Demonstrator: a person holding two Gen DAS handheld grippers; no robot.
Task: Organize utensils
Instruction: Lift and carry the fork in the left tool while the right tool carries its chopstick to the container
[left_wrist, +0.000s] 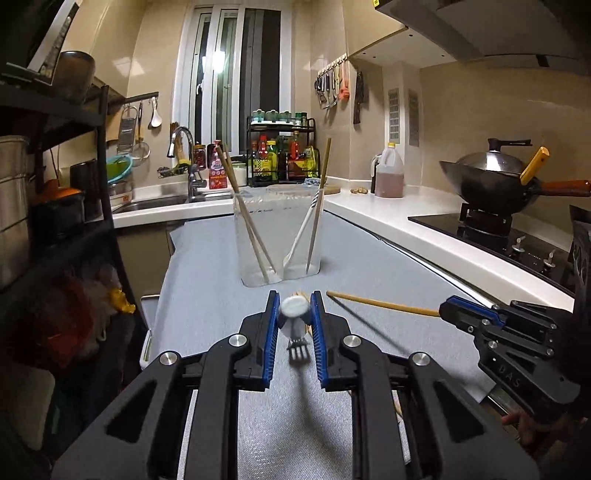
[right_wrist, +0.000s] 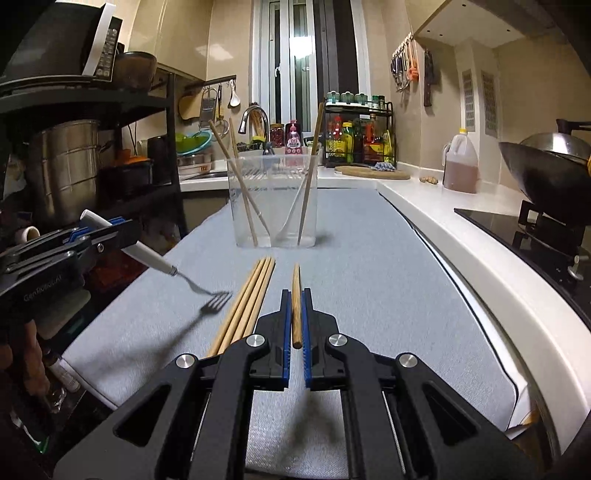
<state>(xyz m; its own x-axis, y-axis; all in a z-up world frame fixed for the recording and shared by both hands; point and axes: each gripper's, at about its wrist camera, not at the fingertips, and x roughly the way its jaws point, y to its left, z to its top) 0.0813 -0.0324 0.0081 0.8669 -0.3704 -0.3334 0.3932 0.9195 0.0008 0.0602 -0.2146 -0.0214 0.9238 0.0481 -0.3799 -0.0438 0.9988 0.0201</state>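
1. The left hand-held gripper points gently downward over the grey-covered bench, its blue pads clamped on the white handle of a fork; the tines hang clear of the cloth, seen from the right wrist camera slanting down toward the loose chopsticks.
2. The right hand-held gripper also tilts slightly downward, jaws pressed together on a single wooden chopstick, which runs forward along the line of the fingers with its butt end between the pads.
3. Four more chopsticks lie side by side on the bench, just left of the right hand-held gripper.
4. Ahead of both stands a clear utensil holder on the bench, with two chopsticks leaning in its left compartment and a white-handled utensil and another chopstick in its right.
5. Fingers of the person's left hand curl round the grip below the left tool.
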